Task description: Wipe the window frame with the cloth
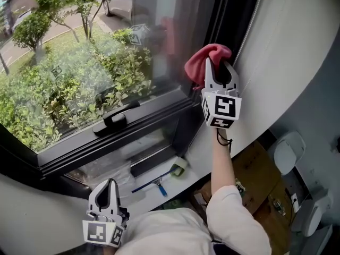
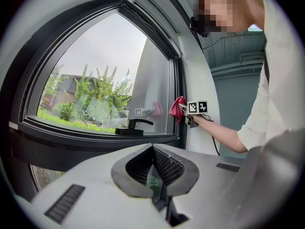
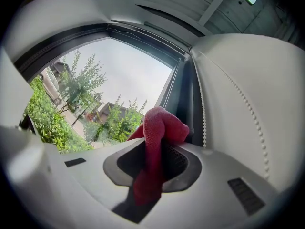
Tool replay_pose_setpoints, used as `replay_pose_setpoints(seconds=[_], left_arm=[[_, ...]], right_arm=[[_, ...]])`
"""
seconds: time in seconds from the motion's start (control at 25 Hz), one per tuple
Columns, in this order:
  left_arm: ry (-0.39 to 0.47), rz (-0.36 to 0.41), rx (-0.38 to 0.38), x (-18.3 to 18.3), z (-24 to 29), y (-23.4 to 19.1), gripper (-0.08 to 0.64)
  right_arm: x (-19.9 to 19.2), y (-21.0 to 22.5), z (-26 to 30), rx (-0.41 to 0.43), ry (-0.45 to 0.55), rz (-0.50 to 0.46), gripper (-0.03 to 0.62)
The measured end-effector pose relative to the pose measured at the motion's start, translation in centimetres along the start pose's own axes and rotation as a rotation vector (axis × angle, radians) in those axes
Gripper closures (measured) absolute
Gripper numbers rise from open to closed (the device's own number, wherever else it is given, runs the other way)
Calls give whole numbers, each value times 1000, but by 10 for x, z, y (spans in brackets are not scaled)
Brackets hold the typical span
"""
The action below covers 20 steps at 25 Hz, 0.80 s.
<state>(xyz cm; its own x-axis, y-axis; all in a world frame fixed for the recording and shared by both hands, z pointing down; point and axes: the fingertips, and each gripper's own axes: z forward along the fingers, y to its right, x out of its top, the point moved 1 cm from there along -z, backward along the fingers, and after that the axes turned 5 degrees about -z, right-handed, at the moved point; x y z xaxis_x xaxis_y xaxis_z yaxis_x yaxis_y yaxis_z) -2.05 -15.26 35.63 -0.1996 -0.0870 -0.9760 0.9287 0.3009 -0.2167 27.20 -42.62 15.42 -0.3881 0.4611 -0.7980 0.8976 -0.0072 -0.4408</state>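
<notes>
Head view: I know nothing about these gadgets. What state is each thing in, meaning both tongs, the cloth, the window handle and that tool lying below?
Right tongs: shut on the cloth, raised to the window frame.
Cloth: red, bunched between the jaws, at the frame's dark upright.
Left tongs: shut, empty, held low.
Window handle: lying level along the bottom rail.
Squeegee: lying flat below the window, untouched.
</notes>
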Motion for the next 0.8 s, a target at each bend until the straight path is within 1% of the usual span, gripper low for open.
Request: replay_pose_setpoints(seconds=[0.4,0.8], left_arm=[[2,3,-12,0,0,1,552],[2,0,-4,1,1,-1,552]], right_arm=[[-19,-11,-10,27,-40,3,500],[-33,-18,-17,23,-57,-6,502]])
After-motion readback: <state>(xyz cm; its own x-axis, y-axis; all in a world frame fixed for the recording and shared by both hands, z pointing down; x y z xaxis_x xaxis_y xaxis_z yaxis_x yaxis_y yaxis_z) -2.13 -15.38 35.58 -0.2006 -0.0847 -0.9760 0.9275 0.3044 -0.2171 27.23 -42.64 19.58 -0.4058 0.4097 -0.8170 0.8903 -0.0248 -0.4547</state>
